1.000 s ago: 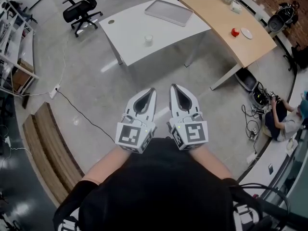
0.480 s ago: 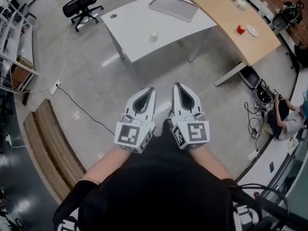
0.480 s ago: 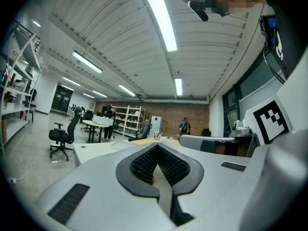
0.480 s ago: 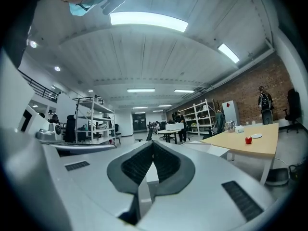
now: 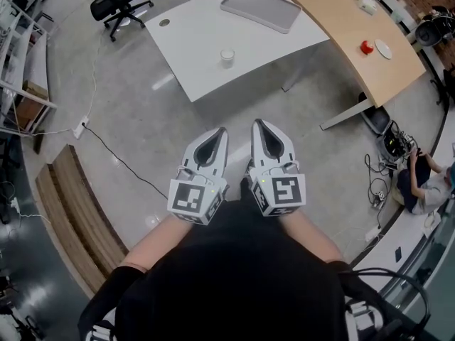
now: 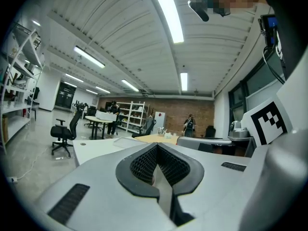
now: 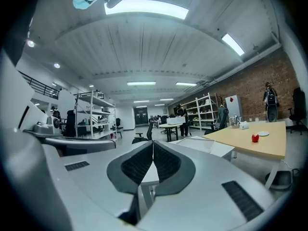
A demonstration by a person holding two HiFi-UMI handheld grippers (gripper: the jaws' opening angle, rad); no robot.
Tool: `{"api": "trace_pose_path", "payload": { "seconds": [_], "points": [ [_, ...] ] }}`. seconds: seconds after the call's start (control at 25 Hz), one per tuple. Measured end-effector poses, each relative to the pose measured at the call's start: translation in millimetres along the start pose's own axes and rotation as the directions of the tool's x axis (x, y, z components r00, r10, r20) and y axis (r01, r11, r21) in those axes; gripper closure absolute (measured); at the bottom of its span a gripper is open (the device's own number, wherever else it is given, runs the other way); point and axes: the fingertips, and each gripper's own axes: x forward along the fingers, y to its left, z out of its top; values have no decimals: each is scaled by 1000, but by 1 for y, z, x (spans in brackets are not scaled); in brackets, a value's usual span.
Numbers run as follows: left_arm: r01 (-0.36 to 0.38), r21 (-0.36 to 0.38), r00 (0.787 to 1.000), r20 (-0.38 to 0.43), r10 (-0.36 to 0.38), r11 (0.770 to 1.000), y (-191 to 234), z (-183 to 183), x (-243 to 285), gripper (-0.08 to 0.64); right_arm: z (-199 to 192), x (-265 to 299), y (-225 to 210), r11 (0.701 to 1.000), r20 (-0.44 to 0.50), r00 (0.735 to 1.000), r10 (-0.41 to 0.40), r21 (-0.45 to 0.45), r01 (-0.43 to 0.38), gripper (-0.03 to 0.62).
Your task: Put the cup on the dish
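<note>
A small red cup (image 5: 366,47) stands on the curved wooden table (image 5: 348,27) at the far right, just beside a white dish (image 5: 383,48). The right gripper view shows the same red cup (image 7: 255,138) and dish (image 7: 263,133) far off. A white cup (image 5: 227,57) stands on the white table (image 5: 199,34). My left gripper (image 5: 222,131) and right gripper (image 5: 257,123) are side by side over the bare floor, well short of both tables. Both are shut and hold nothing. The shut jaws fill the left gripper (image 6: 156,146) view and the right gripper (image 7: 153,142) view.
A grey tray (image 5: 260,8) lies at the white table's far end. An office chair (image 5: 117,2) stands beyond, shelves (image 5: 21,55) at the left. A wooden bench (image 5: 78,219) and a cable (image 5: 117,158) lie on the floor. A person (image 5: 426,183) sits low at the right.
Both tables have slid lower and nearer in the head view as I move forward over the floor. The two grippers keep their place side by side, still shut.
</note>
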Motion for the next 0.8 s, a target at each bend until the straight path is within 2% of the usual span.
{"api": "trace_pose_path", "payload": {
  "seconds": [0.24, 0.4, 0.8],
  "points": [
    [-38, -6, 999, -10, 38, 999, 24, 10, 72, 563, 9, 64, -38, 997, 0, 997, 80, 6, -80, 580],
    [-72, -16, 997, -24, 72, 997, 35, 10, 109, 563, 6, 95, -65, 995, -31, 994, 103, 11, -103, 580],
    [-167, -8, 986, -29, 167, 986, 40, 11, 179, 563, 8, 144, -131, 984, -45, 983, 176, 16, -176, 578]
  ]
}}
